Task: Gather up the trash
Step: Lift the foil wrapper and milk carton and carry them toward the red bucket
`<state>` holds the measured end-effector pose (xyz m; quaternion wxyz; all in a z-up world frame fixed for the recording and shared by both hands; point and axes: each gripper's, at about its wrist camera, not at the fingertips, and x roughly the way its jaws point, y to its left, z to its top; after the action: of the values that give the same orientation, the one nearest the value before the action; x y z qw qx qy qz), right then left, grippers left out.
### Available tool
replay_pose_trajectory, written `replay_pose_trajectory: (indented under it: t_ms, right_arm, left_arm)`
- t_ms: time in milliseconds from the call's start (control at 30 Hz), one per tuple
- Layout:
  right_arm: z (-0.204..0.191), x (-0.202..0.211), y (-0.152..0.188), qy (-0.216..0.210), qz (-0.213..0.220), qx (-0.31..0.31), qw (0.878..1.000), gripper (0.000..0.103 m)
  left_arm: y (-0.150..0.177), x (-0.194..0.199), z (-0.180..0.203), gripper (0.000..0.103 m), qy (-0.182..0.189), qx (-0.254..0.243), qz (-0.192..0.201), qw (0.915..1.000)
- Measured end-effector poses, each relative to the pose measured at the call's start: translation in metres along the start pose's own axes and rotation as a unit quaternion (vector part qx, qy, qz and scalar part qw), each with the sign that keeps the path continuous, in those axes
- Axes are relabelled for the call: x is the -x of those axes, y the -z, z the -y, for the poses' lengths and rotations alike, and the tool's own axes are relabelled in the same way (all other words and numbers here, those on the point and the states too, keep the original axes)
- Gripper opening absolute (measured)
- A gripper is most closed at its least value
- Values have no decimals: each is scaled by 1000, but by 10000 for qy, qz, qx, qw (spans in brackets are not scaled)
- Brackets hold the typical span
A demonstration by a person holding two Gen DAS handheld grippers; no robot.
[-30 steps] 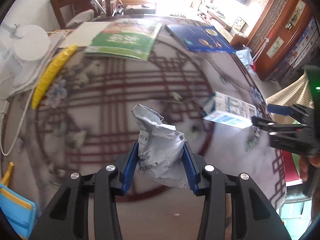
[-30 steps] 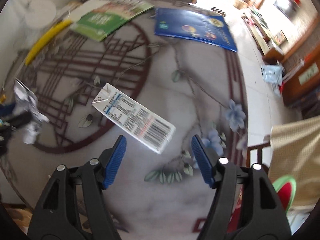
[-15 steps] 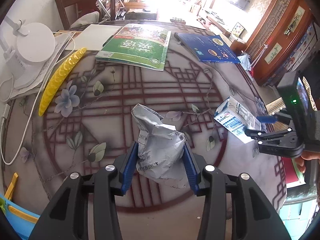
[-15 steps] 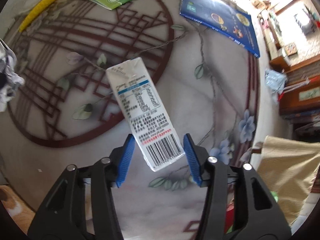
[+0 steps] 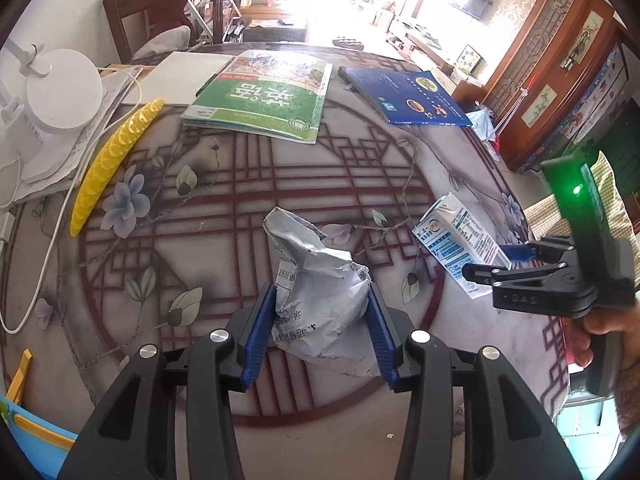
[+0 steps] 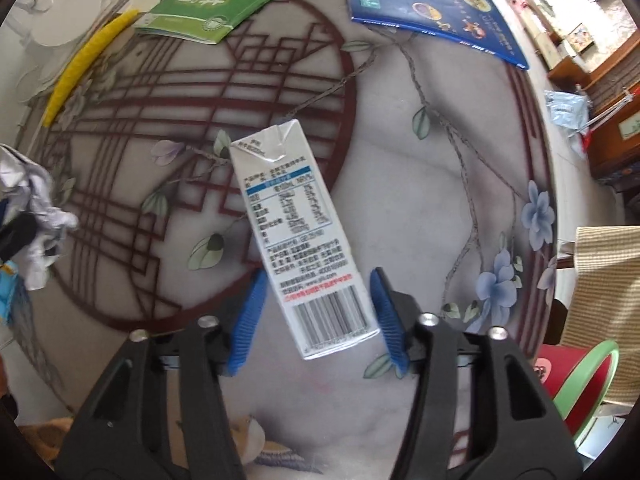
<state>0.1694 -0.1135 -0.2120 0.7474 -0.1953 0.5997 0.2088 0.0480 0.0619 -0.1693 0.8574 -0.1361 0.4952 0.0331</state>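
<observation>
since a second ago right gripper has moved in around the milk carton; blue fingers now flank its barcode end, a slight gap showing each side, so not clamped yet. left gripper unchanged, clenched on the crumpled wrapper, held just above the table. progress guess: one piece of trash secured, carton about to be grabbed, no bin visible, drop-off still left. wrapper is grey-white, creased foil-like with print. carton is white and blue, top flap torn open, lying flat near the table's right edge. farther back: green book, blue book.
</observation>
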Motion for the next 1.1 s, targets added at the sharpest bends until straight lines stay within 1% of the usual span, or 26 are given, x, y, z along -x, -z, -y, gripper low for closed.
replay_pose_trajectory:
  t_ms: [100, 233, 333, 433, 500, 600, 700, 833, 1100]
  right_arm:
    - [-2, 4, 6, -146, 139, -225, 9995, 42]
    - [-5, 23, 21, -219, 392, -513, 9977, 40]
    - [-5, 41, 34, -495, 600, -817, 9936, 39]
    - [-3, 62, 50, -855, 855, -1173, 9857, 39]
    - [0, 73, 57, -996, 994, -1337, 9810, 39]
    - [-4, 86, 63, -970, 1161, -1387, 9787, 39]
    - [-4, 88, 69, -953, 1197, -1440, 9777, 39]
    - [1, 97, 78, -1035, 1320, -1590, 9729, 39]
    - [13, 126, 92, -1035, 1720, -1776, 9634, 39]
  left_arm:
    - [1, 5, 0, 43, -27, 22, 56, 10000]
    - [0, 10, 2, 43, -32, 48, 103, 9999]
    - [0, 14, 5, 43, -9, 44, 147, 9999]
    - [-2, 19, 12, 43, 21, 11, 204, 9998]
    - [-5, 23, 16, 43, 55, -24, 260, 9996]
    - [-9, 27, 22, 43, 100, -78, 336, 9994]
    - [-11, 33, 29, 43, 147, -126, 409, 9990]
    - [-10, 41, 38, 43, 173, -251, 491, 9983]
    - [-8, 55, 52, 43, 262, -382, 639, 9969]
